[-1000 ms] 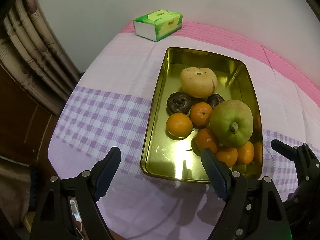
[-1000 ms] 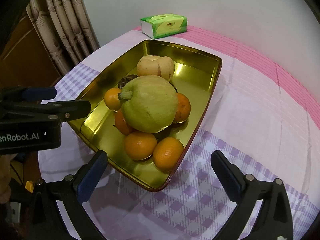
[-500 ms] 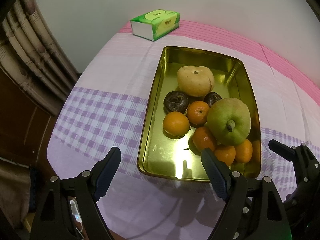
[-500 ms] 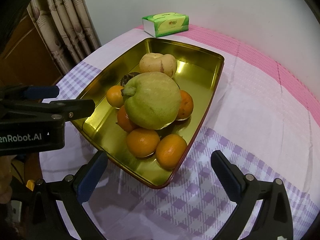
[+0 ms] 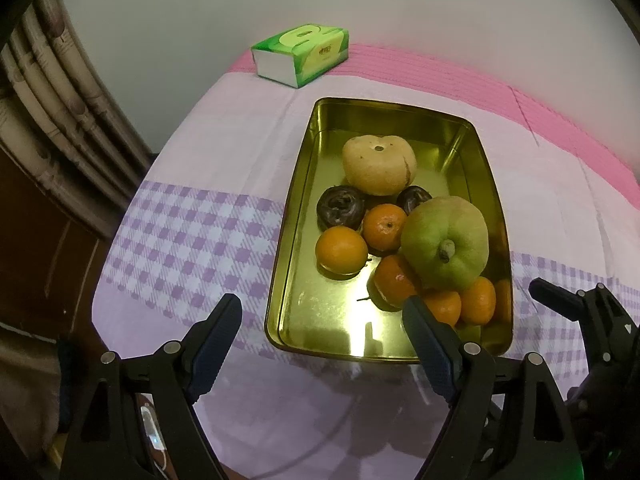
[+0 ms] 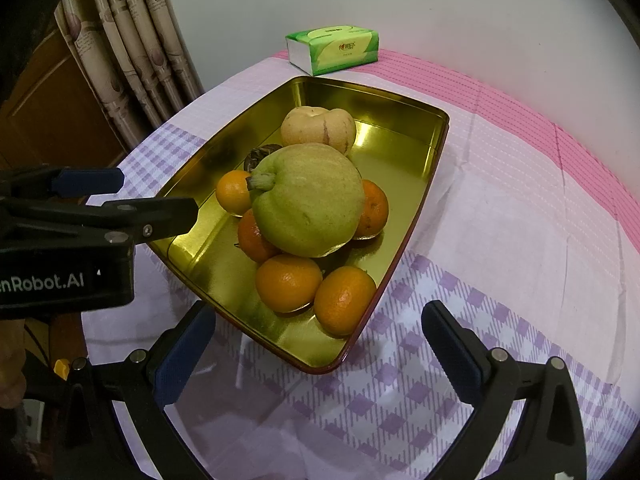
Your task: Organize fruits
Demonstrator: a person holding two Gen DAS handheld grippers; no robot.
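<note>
Tray: gold tin (image 5: 292, 240) holds green fruit (image 5: 446, 242) atop oranges (image 6: 288, 286), pale fruit (image 5: 378, 164) behind
Left view only: dark fruits (image 5: 340, 212)
Grippers: left gripper (image 5: 320, 344) and right gripper (image 6: 316, 352) spread wide, empty

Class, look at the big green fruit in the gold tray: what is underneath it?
The green fruit rests on a pile of oranges in the tray. Five or six oranges show around it; whether more lie hidden beneath cannot be seen.

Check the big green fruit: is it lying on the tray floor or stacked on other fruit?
Stacked. The green fruit rests on oranges inside the tray, stem sideways, propped above the floor.
</note>
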